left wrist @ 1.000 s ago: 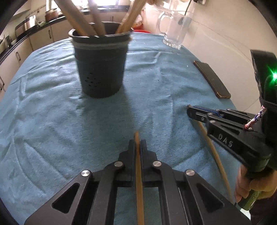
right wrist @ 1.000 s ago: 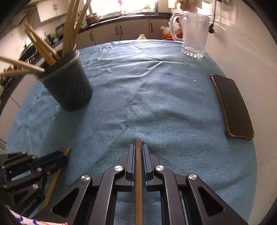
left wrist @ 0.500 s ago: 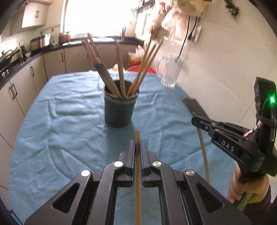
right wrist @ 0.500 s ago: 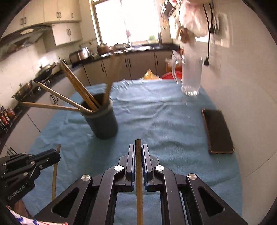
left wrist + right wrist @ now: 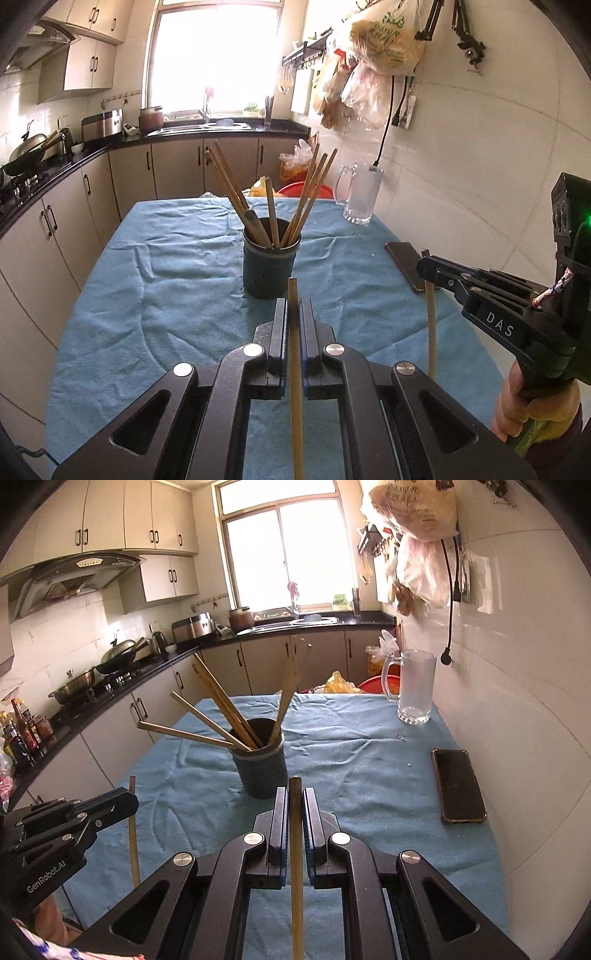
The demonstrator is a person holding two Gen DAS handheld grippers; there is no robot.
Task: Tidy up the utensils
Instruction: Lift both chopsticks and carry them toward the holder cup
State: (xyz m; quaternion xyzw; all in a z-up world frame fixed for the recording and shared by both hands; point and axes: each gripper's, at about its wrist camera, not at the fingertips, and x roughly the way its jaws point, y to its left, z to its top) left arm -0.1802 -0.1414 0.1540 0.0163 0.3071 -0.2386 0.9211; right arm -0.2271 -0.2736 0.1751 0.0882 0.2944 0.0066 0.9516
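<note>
We are holding the left gripper (image 5: 292, 317) above the blue cloth (image 5: 166, 295) just in front of the dark cup (image 5: 269, 258), its fingers pinching closed on one wooden chopstick (image 5: 294, 369) that is pointing toward the cup. The right gripper (image 5: 295, 805) is squeezing a second chopstick (image 5: 295, 849) the same way, also in front of the cup. More chopsticks (image 5: 221, 705) are leaning in the cup, perhaps seven, and a phone (image 5: 458, 784) is lying to the cup's right.
</note>
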